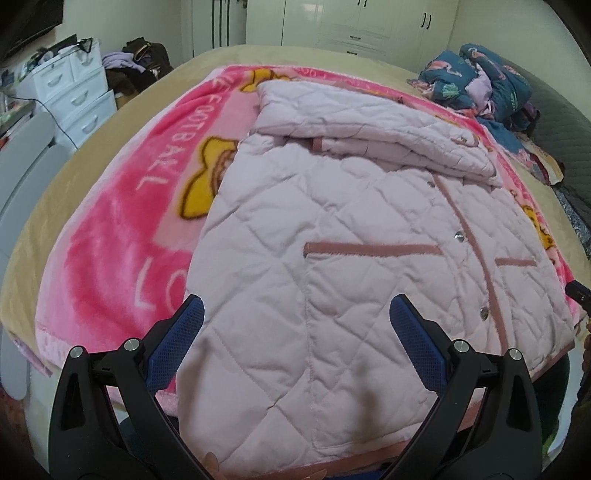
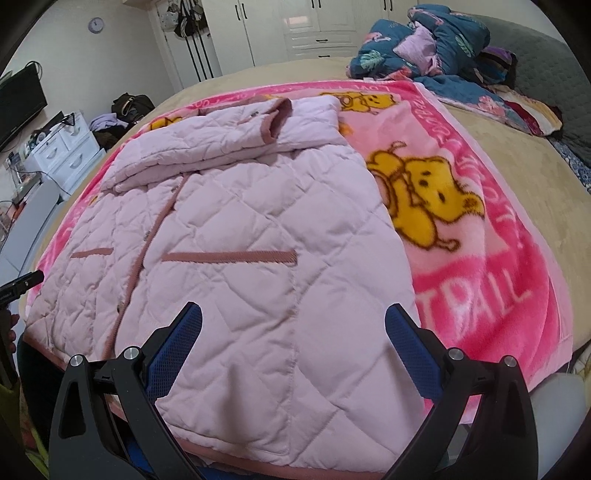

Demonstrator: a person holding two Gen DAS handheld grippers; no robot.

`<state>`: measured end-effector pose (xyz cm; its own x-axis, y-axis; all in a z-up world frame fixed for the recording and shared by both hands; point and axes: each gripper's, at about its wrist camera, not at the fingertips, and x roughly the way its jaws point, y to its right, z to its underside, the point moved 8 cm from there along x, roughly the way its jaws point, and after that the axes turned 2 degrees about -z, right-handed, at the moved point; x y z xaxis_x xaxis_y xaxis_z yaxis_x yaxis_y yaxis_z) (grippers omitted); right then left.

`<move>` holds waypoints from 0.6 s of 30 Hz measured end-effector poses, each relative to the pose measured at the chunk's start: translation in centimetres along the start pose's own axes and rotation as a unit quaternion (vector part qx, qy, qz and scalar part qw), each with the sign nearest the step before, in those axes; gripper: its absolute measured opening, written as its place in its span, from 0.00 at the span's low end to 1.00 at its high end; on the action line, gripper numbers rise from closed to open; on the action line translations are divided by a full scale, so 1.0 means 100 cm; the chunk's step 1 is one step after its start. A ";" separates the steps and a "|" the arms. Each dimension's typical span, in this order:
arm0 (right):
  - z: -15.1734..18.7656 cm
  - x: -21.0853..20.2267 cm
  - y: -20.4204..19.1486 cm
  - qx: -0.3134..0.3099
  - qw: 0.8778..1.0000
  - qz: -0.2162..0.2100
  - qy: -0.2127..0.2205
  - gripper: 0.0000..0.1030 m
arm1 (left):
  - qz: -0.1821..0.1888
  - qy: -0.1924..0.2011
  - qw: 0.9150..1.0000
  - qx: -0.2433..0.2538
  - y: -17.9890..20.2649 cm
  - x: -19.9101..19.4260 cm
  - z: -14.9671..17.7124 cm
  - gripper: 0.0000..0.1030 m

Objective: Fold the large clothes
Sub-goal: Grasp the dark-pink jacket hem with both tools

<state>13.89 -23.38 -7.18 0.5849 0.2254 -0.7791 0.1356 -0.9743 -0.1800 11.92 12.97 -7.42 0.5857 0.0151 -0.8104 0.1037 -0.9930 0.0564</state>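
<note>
Left gripper (image 1: 297, 310): jaws spread wide, nothing between the blue pads (image 1: 192, 325). It sits low over the near hem of the quilted pink jacket (image 1: 332, 240), above the wearer-side panel with the long trimmed pocket slit. Contact between the pads and the fabric cannot be confirmed.

Right gripper (image 2: 293, 314): jaws equally wide, holding nothing. It is positioned over the jacket's opposite front panel at the near hem, with the hem edge passing below both fingers.

The jacket lies face up, snap placket closed, hem toward the grippers. Farther up, both sleeves are folded across the chest, one cuff (image 2: 277, 118) resting near the collar.

Beneath it is a pink cartoon-bear fleece blanket (image 2: 480, 240) spread on a tan bed (image 2: 535, 177). A heap of blue patterned bedding (image 2: 424, 40) lies at the far end, before white wardrobes (image 2: 321, 26).
</note>
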 end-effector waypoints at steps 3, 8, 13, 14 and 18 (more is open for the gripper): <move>0.005 0.000 0.007 0.005 1.000 0.006 -0.004 0.96 | -0.006 -0.011 1.000 0.003 -0.005 0.004 0.008 0.92; 0.011 0.000 0.017 0.017 1.000 0.010 -0.010 0.96 | -0.017 -0.028 0.999 -0.006 -0.019 0.010 0.021 0.92; 0.014 0.000 0.021 0.026 1.000 0.004 -0.012 0.96 | -0.016 -0.052 0.998 -0.026 -0.036 0.015 0.036 0.92; 0.014 0.000 0.021 0.028 1.000 0.003 -0.013 0.96 | -0.011 -0.055 0.998 -0.029 -0.038 0.015 0.039 0.92; 0.018 0.000 0.024 0.029 0.999 0.004 -0.018 0.96 | 0.031 -0.065 0.996 -0.056 -0.040 0.016 0.051 0.92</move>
<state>12.74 -25.73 -8.68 0.5571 0.2186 -0.8011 0.0836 -0.9746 -0.2078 8.37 16.36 -11.90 0.4853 -0.0686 -0.8716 0.1631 -0.9723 0.1673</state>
